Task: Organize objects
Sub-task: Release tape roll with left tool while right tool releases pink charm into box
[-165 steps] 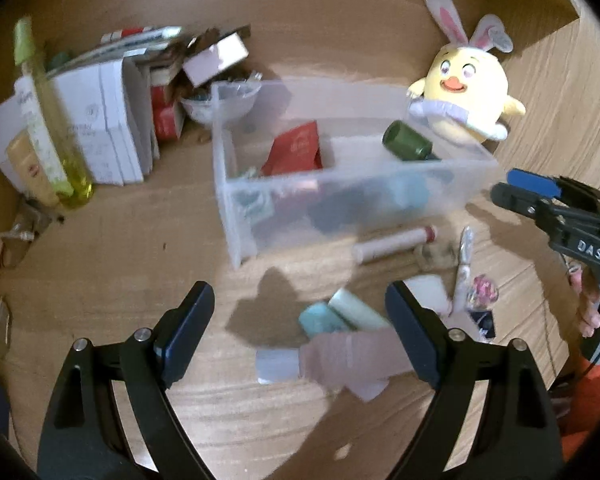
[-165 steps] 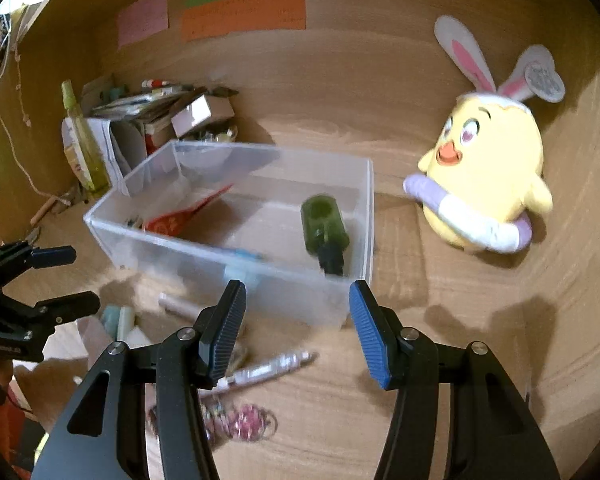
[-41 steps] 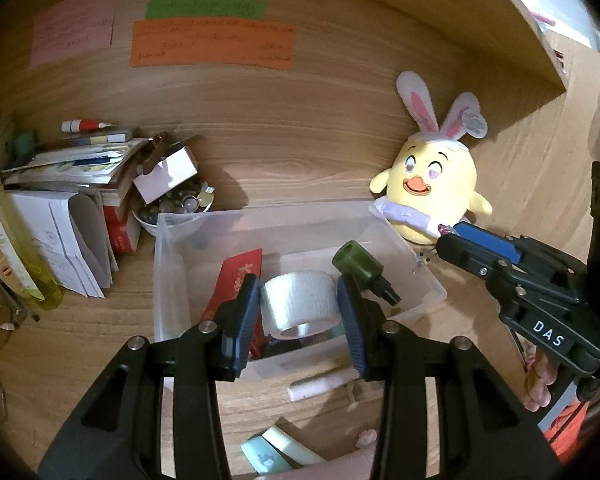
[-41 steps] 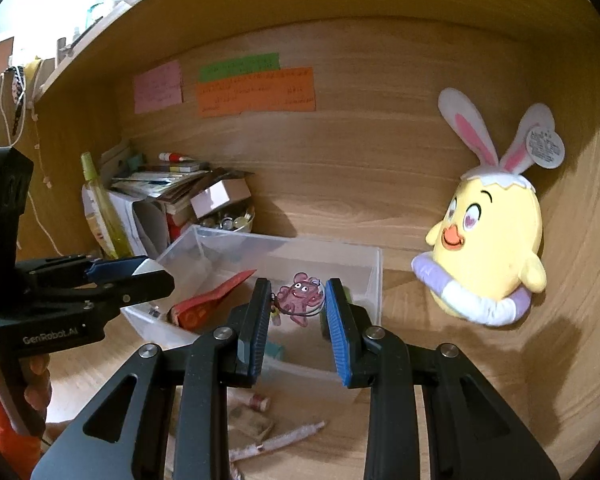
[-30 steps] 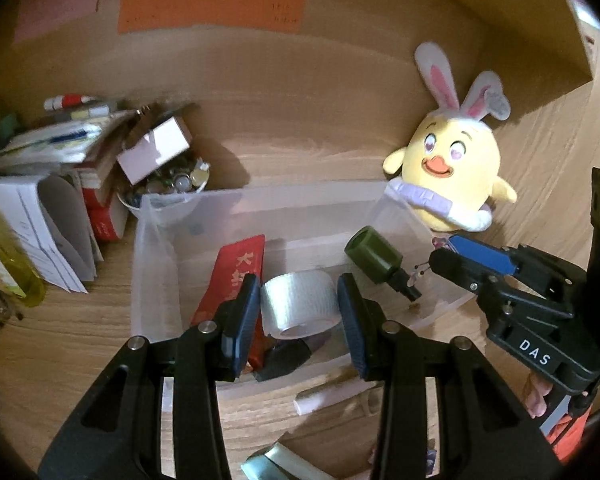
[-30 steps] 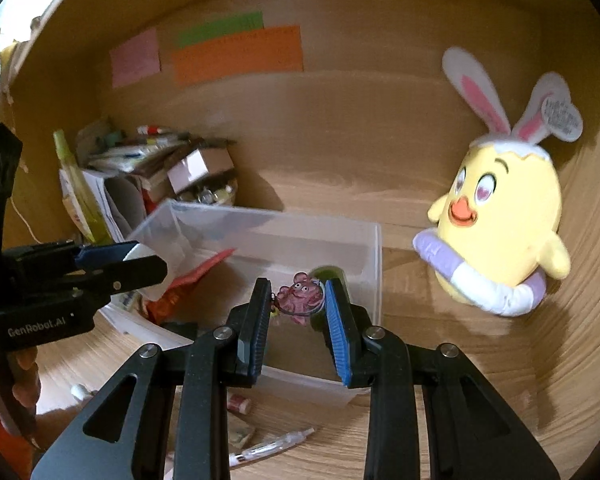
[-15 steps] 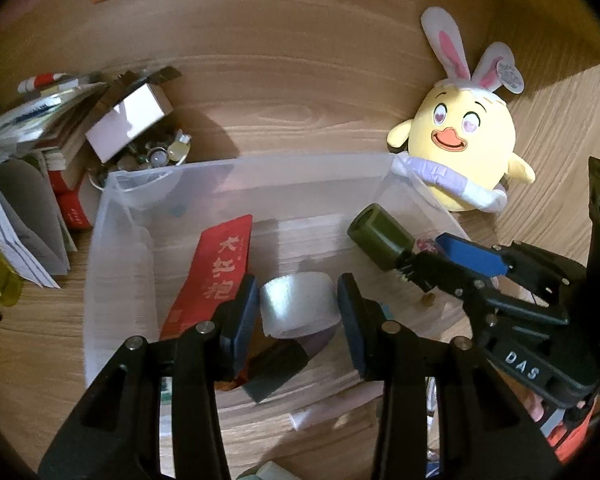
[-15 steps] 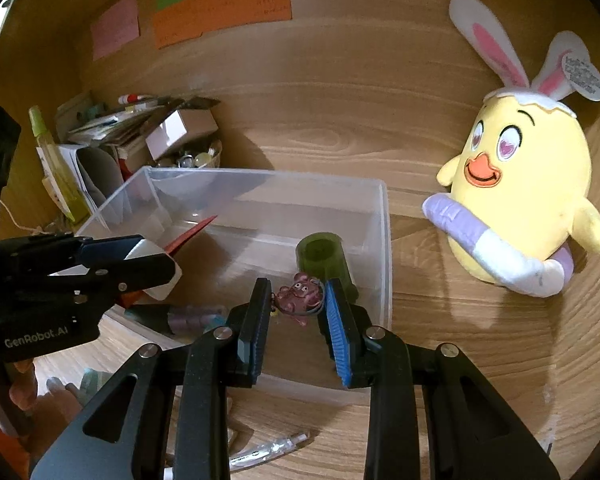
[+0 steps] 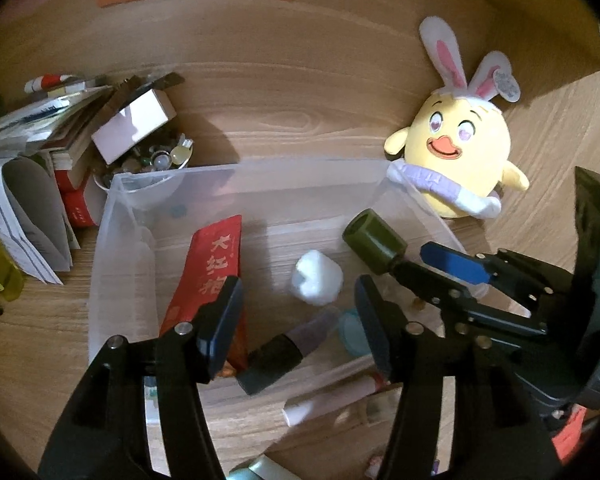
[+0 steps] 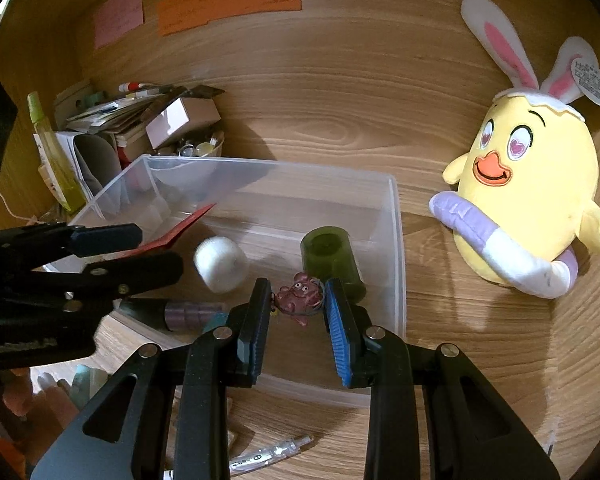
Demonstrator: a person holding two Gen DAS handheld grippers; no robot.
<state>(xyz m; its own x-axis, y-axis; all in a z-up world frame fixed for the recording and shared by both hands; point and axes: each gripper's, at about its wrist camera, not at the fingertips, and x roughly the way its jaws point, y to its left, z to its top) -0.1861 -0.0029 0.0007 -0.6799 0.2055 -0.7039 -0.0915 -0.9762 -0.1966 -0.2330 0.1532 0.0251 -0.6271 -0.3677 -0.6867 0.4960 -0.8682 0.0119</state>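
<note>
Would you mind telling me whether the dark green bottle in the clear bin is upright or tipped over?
Tipped over: the dark green bottle lies on its side in the clear bin, its round base facing the back wall.

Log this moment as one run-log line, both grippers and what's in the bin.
left gripper: open, tape roll released over clear bin | right gripper: shut on pink charm above bin | green bottle inside

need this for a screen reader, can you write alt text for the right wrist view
The right gripper holds a small pink charm over a clear bin. The left gripper is open at the left, a white tape roll just beyond it over the bin. A green bottle lies inside; a yellow plush chick sits to the right.
</note>
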